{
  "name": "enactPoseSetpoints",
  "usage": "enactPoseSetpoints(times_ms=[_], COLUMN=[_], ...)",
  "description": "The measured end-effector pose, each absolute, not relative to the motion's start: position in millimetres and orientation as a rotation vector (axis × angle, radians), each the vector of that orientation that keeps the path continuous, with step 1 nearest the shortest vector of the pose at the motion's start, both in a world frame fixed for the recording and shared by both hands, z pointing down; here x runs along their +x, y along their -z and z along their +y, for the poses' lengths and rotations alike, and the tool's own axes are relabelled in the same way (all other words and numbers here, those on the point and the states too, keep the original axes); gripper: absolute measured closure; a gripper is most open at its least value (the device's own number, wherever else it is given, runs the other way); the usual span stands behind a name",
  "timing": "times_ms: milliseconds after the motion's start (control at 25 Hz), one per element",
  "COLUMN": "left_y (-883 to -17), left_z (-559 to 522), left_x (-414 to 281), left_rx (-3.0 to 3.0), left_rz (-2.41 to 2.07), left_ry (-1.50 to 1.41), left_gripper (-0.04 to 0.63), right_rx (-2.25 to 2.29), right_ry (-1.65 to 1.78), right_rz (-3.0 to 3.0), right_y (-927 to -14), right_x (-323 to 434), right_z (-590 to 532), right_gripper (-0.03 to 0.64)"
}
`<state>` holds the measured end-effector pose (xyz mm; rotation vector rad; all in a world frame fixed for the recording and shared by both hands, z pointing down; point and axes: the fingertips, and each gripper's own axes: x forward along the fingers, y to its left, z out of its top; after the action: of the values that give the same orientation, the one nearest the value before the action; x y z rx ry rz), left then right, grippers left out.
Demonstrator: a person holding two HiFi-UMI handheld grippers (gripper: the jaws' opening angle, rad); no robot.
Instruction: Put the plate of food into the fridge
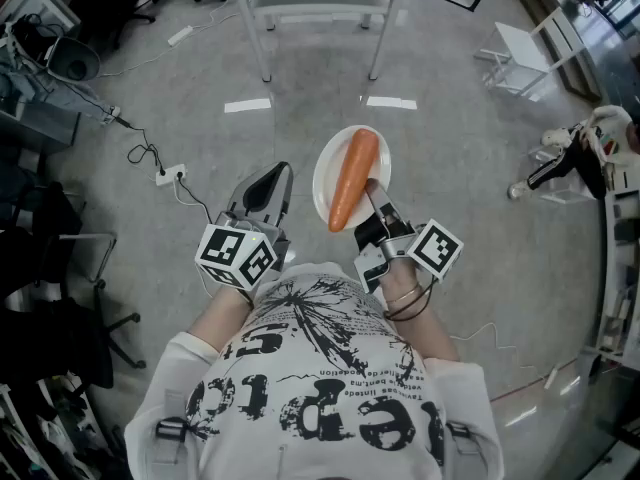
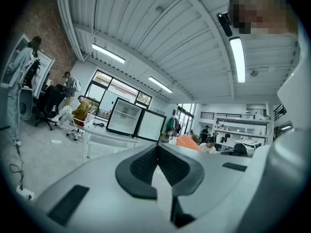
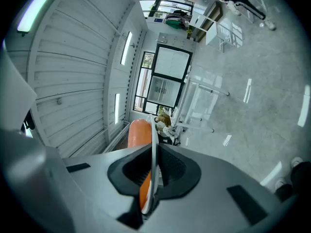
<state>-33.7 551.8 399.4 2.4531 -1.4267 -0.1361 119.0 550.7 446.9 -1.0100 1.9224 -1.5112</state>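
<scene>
**Head view.** A person stands on a grey floor [image 1: 450, 168] and holds both grippers out level in front of the body. The right gripper [image 1: 372, 190] has its fingers drawn narrow on the near rim of a white plate [image 1: 325, 173]. The plate is carried in the air, clear of any support. A carrot [image 1: 352, 178] lies lengthwise on the plate, one end close to the fingers. The left gripper [image 1: 276, 176] is near the plate on its left and apart from it — its fingers are pressed together with nothing between them. A power strip [image 1: 170, 176] lies on the floor further left, and a white chair [image 1: 520, 58] stands at upper right.

**Right gripper view.** The plate [image 3: 154, 144] appears edge-on as a thin white line clamped between the dark pads of the right gripper [image 3: 154, 155]. The carrot [image 3: 138, 132] sits against one face of the plate.

**Left gripper view.** The fingertips of the left gripper [image 2: 157, 152] meet and hold nothing. Beyond them a small fridge [image 2: 124, 118] stands on a white tabletop [image 2: 104, 132] with its door [image 2: 150, 125] swung open. The plate is well apart from the fridge and not yet inside it.
</scene>
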Motion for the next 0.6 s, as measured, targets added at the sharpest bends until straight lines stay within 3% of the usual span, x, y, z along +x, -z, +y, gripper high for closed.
enactPoseSetpoints(times_ms=[600], left_y=[-402], left_z=[543], left_x=[-6], left_rx=[2.424], left_rz=[-1.484], left_ry=[0.127], left_gripper=[0.588], right_rx=[-0.989], right_ry=[1.518], right_rz=[1.934], right_y=[-446], right_x=[151], right_z=[537], right_gripper=[0.591])
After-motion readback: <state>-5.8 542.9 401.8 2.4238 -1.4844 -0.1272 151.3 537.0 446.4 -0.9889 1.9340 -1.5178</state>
